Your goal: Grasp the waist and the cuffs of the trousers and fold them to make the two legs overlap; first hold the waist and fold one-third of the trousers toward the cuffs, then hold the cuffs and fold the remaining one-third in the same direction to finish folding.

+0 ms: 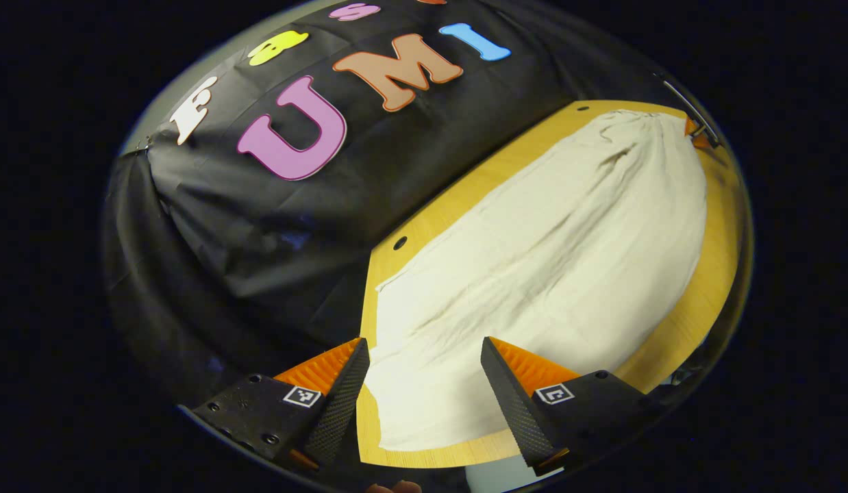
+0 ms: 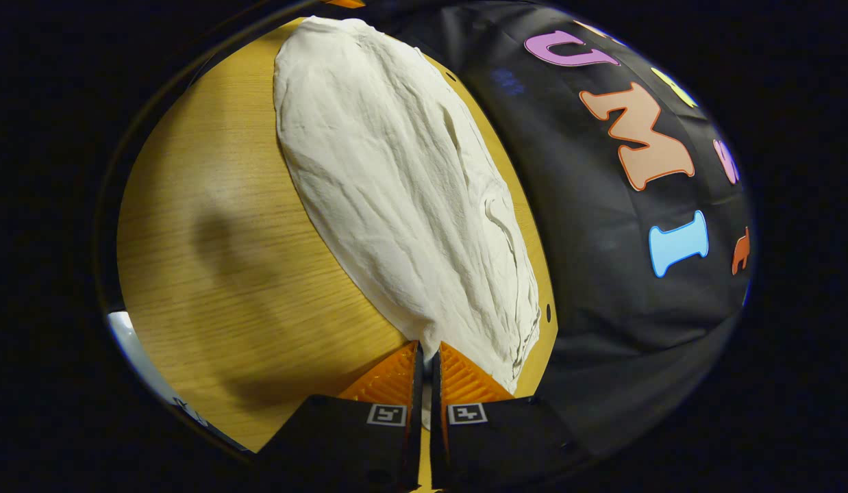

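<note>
Cream trousers (image 1: pixel 547 260) lie flat in one long strip on the wooden table (image 1: pixel 712 287). In the left gripper view their near end lies between and below the fingers of my left gripper (image 1: pixel 424 342), which is open and does not press the cloth. The gathered far end reaches the right gripper (image 1: pixel 696 131) at the upper right. In the right gripper view the trousers (image 2: pixel 396 192) stretch away from my right gripper (image 2: pixel 425 348), whose fingers are closed to a thin gap on the near corner of the cloth.
The black cloth wall (image 1: pixel 314 226) hangs right behind the table's far edge. Small holes (image 1: pixel 400 243) dot the tabletop near that edge. Bare wood (image 2: pixel 218 260) with a soft shadow lies left of the trousers in the right gripper view.
</note>
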`<state>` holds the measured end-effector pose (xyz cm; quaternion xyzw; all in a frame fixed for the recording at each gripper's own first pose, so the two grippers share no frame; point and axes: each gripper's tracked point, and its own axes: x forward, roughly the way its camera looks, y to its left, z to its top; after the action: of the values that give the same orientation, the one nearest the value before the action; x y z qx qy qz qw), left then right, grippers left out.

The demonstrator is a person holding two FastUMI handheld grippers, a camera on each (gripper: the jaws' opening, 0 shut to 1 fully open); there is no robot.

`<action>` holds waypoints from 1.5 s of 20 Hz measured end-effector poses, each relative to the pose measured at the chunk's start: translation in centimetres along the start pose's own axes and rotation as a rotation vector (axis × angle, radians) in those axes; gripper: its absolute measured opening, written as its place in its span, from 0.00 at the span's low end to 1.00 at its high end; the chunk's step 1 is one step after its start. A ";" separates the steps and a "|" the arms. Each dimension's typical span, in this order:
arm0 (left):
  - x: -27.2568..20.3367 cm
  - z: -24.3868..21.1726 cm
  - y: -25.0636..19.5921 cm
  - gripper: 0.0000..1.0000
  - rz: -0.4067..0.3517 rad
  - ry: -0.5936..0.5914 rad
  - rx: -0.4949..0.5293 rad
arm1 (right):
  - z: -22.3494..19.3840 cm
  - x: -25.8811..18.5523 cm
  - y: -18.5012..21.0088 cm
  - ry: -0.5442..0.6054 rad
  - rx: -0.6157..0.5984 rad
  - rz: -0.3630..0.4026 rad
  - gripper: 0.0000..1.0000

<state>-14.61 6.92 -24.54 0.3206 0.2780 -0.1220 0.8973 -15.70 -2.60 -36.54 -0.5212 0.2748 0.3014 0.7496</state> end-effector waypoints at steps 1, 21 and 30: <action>0.1 -1.2 -0.5 0.98 -0.017 0.025 0.027 | 0.0 0.0 0.0 -0.002 0.006 -0.004 0.05; 0.8 -6.4 -5.4 0.89 -0.191 0.100 0.561 | -0.1 0.2 0.0 -0.004 0.012 -0.068 0.05; 3.7 -6.7 -6.5 0.34 -0.284 0.170 0.643 | -0.1 0.2 0.0 -0.002 0.017 -0.071 0.05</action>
<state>-17.00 6.17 -34.25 0.5536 0.3408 -0.2994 0.6983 -15.59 -2.60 -36.73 -0.5238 0.2579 0.2727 0.7647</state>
